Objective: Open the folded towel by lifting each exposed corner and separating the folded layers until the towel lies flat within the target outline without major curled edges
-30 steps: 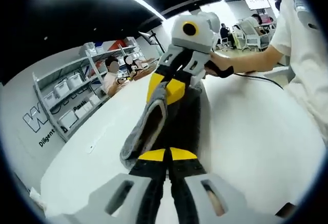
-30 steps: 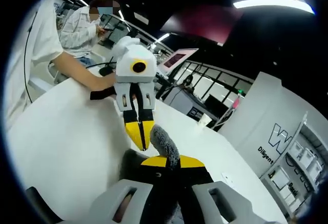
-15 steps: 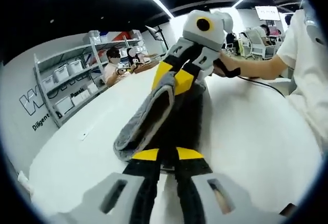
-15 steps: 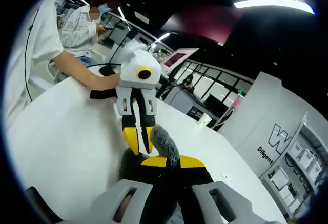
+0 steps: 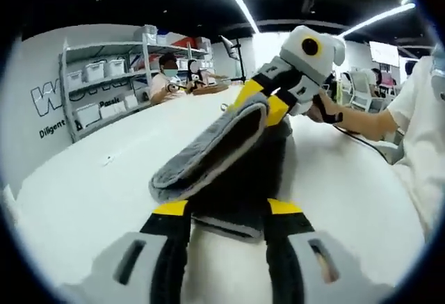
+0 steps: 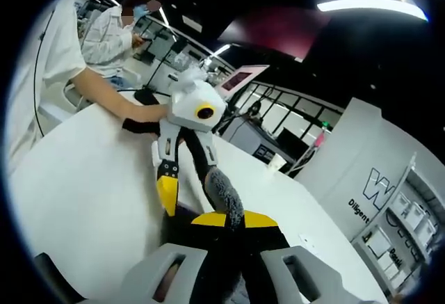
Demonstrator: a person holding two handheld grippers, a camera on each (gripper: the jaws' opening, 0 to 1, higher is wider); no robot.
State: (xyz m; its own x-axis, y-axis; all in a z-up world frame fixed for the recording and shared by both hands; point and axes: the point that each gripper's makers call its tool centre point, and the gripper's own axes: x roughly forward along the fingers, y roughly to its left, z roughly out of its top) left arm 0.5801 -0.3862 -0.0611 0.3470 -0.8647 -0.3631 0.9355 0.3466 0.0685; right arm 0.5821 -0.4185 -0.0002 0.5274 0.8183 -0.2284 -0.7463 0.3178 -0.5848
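A grey towel (image 5: pixel 215 154), still folded into a long thick strip, is held just above the white table (image 5: pixel 83 179). In the left gripper view my left gripper (image 5: pixel 227 208) is open, its yellow-tipped jaws spread either side of the strip's near end. My right gripper (image 5: pixel 264 104) is shut on the far end, held up by a person's hand. In the right gripper view my right gripper (image 6: pixel 227 219) clamps the towel (image 6: pixel 224 191), whose fuzzy edge sticks up above the jaws. The left gripper (image 6: pixel 189 189) faces it with jaws apart.
The white table (image 6: pixel 83 179) stretches wide on both sides. Metal shelves with bins (image 5: pixel 104 85) line the far wall, and seated people (image 5: pixel 167 81) are beyond the table. The person's forearm (image 5: pixel 361 120) and white shirt (image 6: pixel 42 60) sit close on one side.
My left gripper has opened and let go of the towel's near end. The towel strip has tilted and widened in view as the left camera dropped lower. The right gripper keeps its hold.
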